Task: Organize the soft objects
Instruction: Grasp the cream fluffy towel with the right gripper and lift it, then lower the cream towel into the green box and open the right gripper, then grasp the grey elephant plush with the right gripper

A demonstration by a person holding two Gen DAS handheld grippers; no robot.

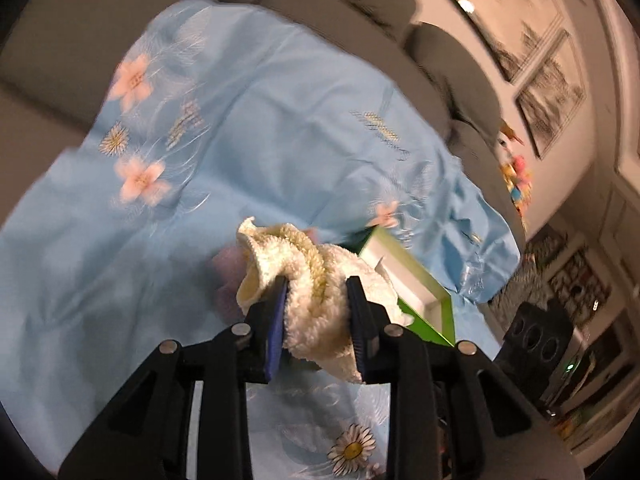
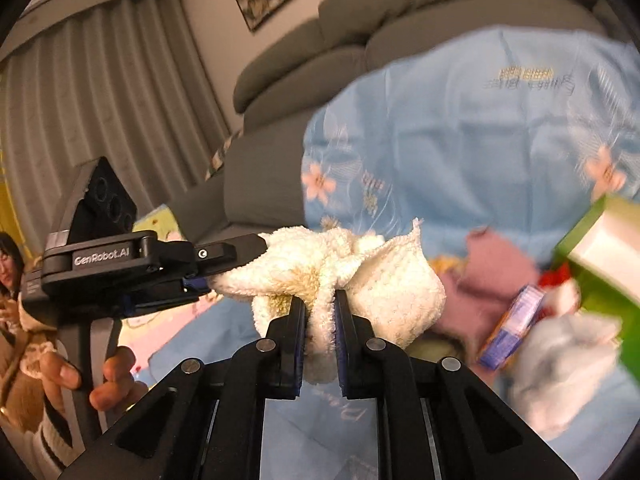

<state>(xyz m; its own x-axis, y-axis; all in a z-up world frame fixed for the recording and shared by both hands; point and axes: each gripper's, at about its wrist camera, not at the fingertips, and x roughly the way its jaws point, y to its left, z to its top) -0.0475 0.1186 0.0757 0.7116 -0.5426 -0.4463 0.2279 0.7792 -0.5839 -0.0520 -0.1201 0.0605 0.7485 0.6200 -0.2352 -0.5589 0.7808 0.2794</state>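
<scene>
1. The cream terry-cloth towel [image 2: 344,276] hangs in the air above the light-blue flowered cloth [image 1: 248,128] that covers the grey sofa [image 1: 60,52], held between both tools.
2. The left gripper [image 1: 318,308] is clamped on a thick bunch of the towel; the right gripper [image 2: 321,316] pinches a narrower fold, its jaws nearly together.
3. A green-and-white open box [image 1: 424,292] lies just beyond the towel, near the cloth's right edge, with a pink cloth [image 2: 496,268] and a blue-and-orange packet [image 2: 516,320] beside it.
4. Risks, as I judge them: the right grip holds little fabric and could slip if the tools pull apart; a drooping corner could snag the box rim or drag the packet.
</scene>
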